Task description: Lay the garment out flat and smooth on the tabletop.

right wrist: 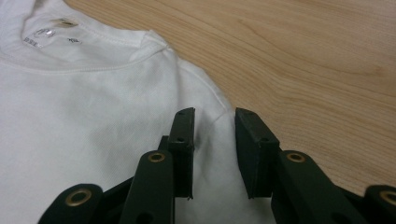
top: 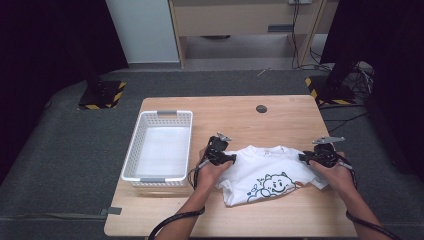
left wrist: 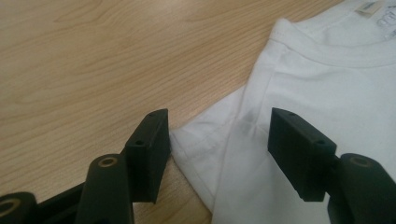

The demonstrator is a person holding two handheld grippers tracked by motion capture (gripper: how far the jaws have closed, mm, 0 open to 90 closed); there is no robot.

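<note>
Showing only overhead: T-shirt's [top: 270,172] cartoon print [top: 270,185].

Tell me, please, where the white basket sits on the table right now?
In the high view the white basket sits on the table's left side, just left of the left gripper and the white T-shirt.
</note>
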